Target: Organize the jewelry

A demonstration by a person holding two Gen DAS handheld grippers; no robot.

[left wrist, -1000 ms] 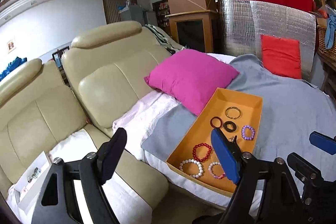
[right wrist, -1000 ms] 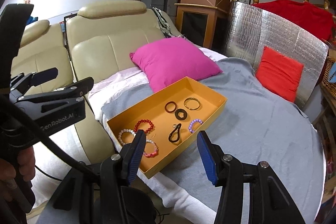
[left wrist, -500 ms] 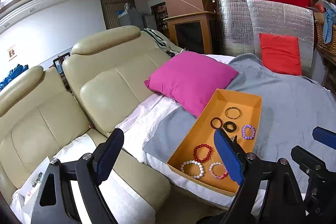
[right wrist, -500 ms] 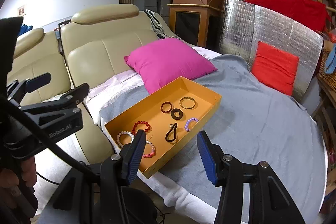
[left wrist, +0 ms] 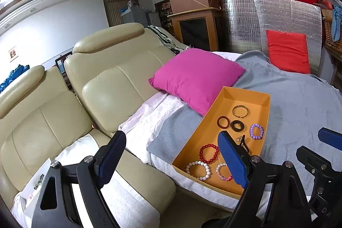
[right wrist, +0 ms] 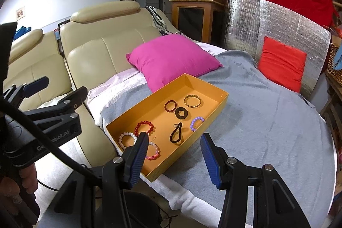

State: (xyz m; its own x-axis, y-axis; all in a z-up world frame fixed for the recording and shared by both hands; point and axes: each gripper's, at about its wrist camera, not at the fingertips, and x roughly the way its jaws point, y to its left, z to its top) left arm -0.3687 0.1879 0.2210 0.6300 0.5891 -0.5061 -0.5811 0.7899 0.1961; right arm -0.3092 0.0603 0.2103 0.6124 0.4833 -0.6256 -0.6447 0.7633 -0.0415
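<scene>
An orange tray (right wrist: pixel 215 109) (left wrist: pixel 265 121) lies on a grey blanket and holds several bracelets and rings: a red bead bracelet (right wrist: pixel 145 126) (left wrist: pixel 209 152), a white bead bracelet (left wrist: pixel 197 170), a purple bead bracelet (right wrist: pixel 196 123) (left wrist: pixel 256 131), a gold bangle (right wrist: pixel 192 100) and a black loop (right wrist: pixel 176 135). My right gripper (right wrist: pixel 174 159) is open and empty, just in front of the tray's near edge. My left gripper (left wrist: pixel 171 160) is open and empty, left of the tray over the sofa seat.
A pink pillow (right wrist: pixel 171 59) lies behind the tray. A red cushion (right wrist: pixel 282 63) leans on a silver foil panel at the back right. A cream leather sofa (left wrist: pixel 106 82) stands left. A white box (left wrist: pixel 34 185) with small jewelry rests on the sofa seat at the lower left.
Both cameras have shifted slightly, the views tilting up and drawing a little back. Both grippers stay open and empty. The jewelry in the tray has not moved.
</scene>
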